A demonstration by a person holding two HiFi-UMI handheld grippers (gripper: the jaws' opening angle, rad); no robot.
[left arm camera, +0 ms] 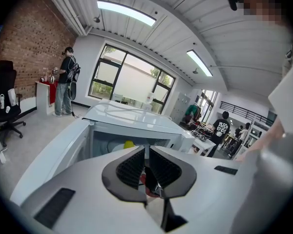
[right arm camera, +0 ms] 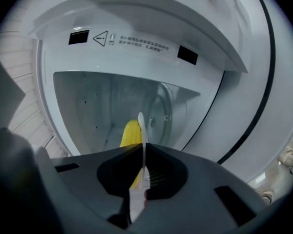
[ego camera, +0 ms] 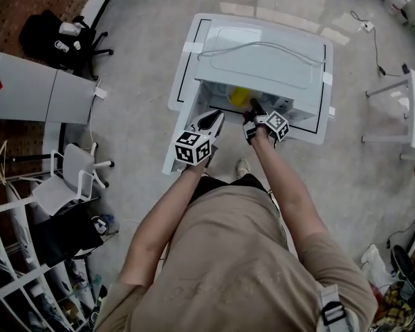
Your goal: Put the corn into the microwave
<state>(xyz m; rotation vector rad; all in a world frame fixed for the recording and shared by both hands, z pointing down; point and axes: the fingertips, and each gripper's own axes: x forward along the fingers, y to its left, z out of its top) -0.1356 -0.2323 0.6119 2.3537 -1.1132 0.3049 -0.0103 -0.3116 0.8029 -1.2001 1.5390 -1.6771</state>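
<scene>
The yellow corn (ego camera: 238, 95) is at the mouth of the white microwave (ego camera: 263, 57), whose door (ego camera: 183, 109) stands open to the left. My right gripper (ego camera: 254, 108) reaches into the opening. In the right gripper view the right gripper (right arm camera: 142, 147) is shut on a thin white piece (right arm camera: 141, 126) seen edge-on, and the corn (right arm camera: 130, 133) lies just behind it inside the cavity. My left gripper (ego camera: 214, 120) hovers before the open door, jaws together with nothing in them. From the left gripper (left arm camera: 147, 149) I see the corn (left arm camera: 129, 144) as a small yellow spot inside.
The microwave stands on a white table (ego camera: 319, 128) with a black border line. A cable (ego camera: 263, 47) lies across its top. A black office chair (ego camera: 62, 37), a grey cabinet (ego camera: 34, 85) and a white chair (ego camera: 69, 178) stand to the left. A person (left arm camera: 67, 79) stands far off.
</scene>
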